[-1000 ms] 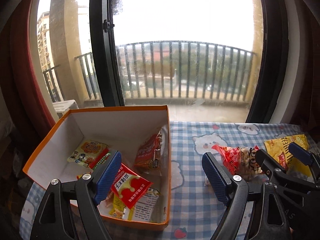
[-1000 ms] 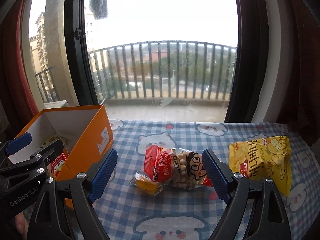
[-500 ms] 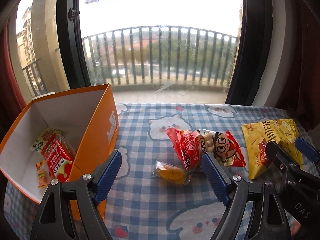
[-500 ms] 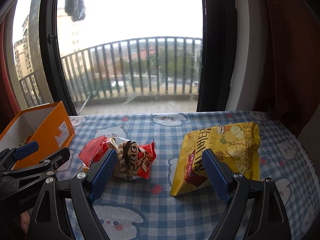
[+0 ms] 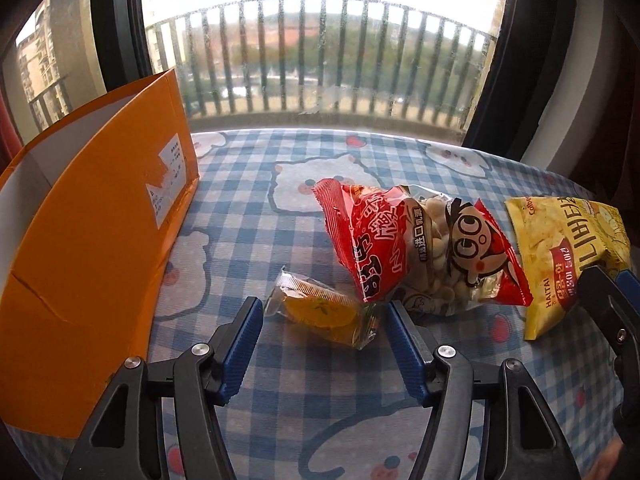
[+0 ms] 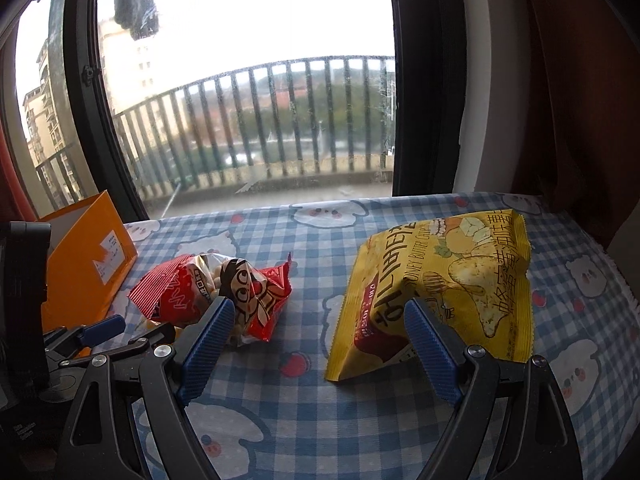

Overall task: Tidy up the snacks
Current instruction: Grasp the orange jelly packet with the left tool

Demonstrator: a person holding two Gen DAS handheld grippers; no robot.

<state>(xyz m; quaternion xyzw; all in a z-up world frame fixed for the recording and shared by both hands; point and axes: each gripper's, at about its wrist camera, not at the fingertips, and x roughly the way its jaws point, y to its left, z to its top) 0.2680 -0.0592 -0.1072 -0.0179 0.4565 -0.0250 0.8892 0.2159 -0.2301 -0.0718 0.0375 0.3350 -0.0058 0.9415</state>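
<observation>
My left gripper point(image 5: 322, 330) is open, its blue pads either side of a small clear packet with a yellow snack point(image 5: 320, 312) lying on the checked tablecloth point(image 5: 248, 216). A red bag of white puffs point(image 5: 416, 248) lies just behind it. My right gripper point(image 6: 316, 340) is open, its right pad at the near edge of a yellow chip bag point(image 6: 448, 284); the red bag point(image 6: 224, 288) is by its left pad. The orange box point(image 5: 92, 216) stands at the left, its inside hidden.
The window and balcony railing point(image 5: 320, 60) run along the table's far edge. A dark curtain point(image 6: 580, 80) hangs at the right. The right gripper's fingertip point(image 5: 608, 304) shows at the left wrist view's right edge. The orange box point(image 6: 88, 256) is left of the red bag.
My left gripper swung right from over the orange box and dropped low to the small yellow packet. My right gripper moved right from the red bag to the yellow chip bag.
</observation>
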